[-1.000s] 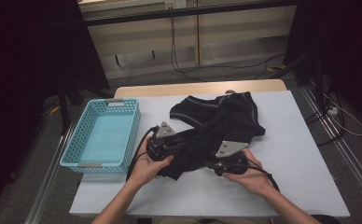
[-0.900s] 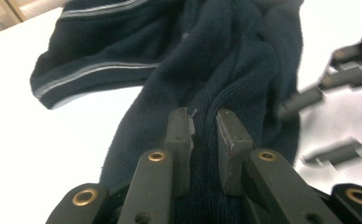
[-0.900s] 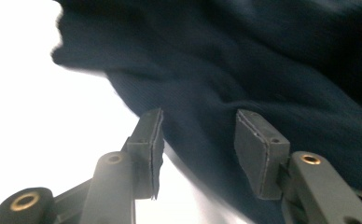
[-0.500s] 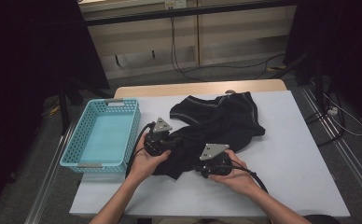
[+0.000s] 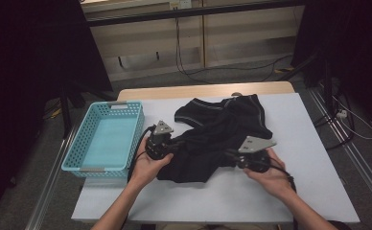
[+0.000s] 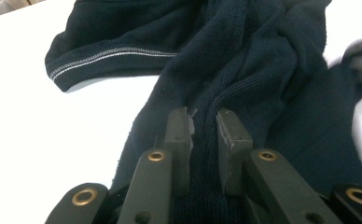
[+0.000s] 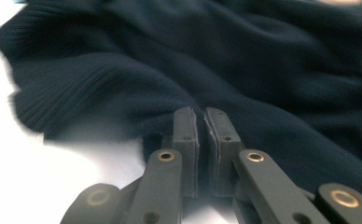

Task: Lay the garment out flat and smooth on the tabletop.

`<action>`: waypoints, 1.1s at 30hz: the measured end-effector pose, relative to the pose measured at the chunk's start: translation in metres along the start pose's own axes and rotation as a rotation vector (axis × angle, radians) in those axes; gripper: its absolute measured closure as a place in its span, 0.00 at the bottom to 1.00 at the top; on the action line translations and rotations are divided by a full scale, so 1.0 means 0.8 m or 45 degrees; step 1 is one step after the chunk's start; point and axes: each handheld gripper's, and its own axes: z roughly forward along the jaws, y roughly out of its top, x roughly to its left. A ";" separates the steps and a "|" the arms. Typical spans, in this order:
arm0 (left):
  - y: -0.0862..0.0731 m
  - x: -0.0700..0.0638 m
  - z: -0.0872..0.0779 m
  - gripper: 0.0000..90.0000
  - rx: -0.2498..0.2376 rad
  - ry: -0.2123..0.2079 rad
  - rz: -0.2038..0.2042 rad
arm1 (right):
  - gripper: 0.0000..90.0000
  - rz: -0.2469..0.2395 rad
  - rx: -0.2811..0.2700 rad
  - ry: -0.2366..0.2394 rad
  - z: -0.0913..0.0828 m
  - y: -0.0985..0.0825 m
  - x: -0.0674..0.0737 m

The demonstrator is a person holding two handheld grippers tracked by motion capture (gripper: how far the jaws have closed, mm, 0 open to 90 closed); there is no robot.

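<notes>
A dark navy knit garment (image 5: 222,127) lies crumpled on the white table (image 5: 308,163). My left gripper (image 5: 177,144) lies at its left end, shut on a raised fold of the ribbed cloth (image 6: 244,60) that runs between the pads (image 6: 177,135). My right gripper (image 5: 228,154) is at the garment's near right edge, pointing left. Its jaws have just been closing and now stand almost together, pinching a thin edge of the fabric (image 7: 216,60) at the fingertips (image 7: 201,114).
An empty turquoise plastic basket (image 5: 81,166) stands on the table's left side, close to my left hand. Bare table lies in front of and to the right of the garment. Cables run over the floor beyond the table's far edge.
My right gripper first moved left into the garment, then shifted right and slightly up with its jaws closed on the cloth edge. The left gripper has stayed put.
</notes>
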 end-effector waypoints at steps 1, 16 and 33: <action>0.000 0.002 -0.001 0.86 0.002 0.002 -0.004 | 0.94 0.015 -0.009 -0.026 -0.007 -0.003 -0.009; -0.014 0.006 0.006 0.80 0.022 -0.021 -0.056 | 0.94 0.160 -0.005 -0.309 -0.047 -0.031 -0.098; -0.064 -0.024 -0.043 0.72 0.075 -0.089 0.050 | 0.74 0.129 -0.046 -0.189 -0.074 -0.035 -0.050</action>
